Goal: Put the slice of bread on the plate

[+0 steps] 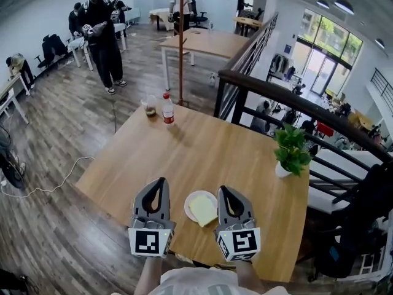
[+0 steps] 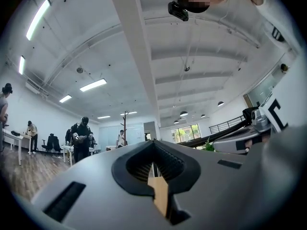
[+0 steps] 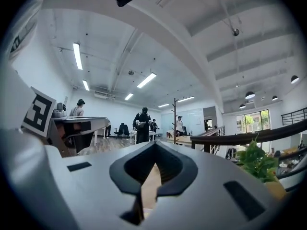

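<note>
Slice of bread (image 1: pixel 203 210) lies flat on the white plate (image 1: pixel 191 200) at the near edge of the wooden table (image 1: pixel 202 146). Left gripper (image 1: pixel 162 181) and right gripper (image 1: pixel 222 190) flank the plate, lifted clear of it, both with jaws closed together and nothing between them. At the far edge stand a bottle (image 1: pixel 167 109), red label too small to read, and a cup (image 1: pixel 150 107) just beside it; potted plant (image 1: pixel 291 149) at the right edge.

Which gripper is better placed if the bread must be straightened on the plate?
Right, probably. The right gripper hangs beside the plate, on the side where the bread lies; the left gripper stands farther off. Both are shut and empty.
</note>
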Available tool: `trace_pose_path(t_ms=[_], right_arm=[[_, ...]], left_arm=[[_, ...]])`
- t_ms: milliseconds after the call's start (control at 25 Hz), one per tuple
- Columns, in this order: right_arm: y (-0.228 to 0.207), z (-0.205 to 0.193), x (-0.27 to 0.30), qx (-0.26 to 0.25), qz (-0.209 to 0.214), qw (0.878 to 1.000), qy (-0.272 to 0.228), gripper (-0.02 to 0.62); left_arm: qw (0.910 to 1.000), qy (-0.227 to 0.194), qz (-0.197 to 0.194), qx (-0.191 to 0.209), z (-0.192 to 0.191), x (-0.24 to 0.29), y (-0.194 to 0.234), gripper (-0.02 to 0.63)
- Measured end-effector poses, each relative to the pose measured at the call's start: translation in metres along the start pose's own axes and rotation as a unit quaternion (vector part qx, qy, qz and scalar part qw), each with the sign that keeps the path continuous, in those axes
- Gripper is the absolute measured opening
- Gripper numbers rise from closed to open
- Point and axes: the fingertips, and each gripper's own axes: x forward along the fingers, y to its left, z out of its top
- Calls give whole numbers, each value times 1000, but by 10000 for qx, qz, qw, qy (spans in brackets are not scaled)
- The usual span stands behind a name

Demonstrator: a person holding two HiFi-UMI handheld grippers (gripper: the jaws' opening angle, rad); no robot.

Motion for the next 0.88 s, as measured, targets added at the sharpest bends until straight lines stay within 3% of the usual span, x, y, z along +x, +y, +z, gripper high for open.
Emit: trace_pose_path(t_ms=[280,680,880], right_arm=[[-7,-4,2,250,102,9996,60,17],[-16,-16,-6,190,68,9997,164,17],[-17,-19,-9,121,-17,9996,242,17]], left_arm=[[10000,-48,-71,-30,2,15,-3,8],[9985,-20,-537,-119,-4,33,-34,8],[9983,0,-567,-140,-6,31,-33,8]])
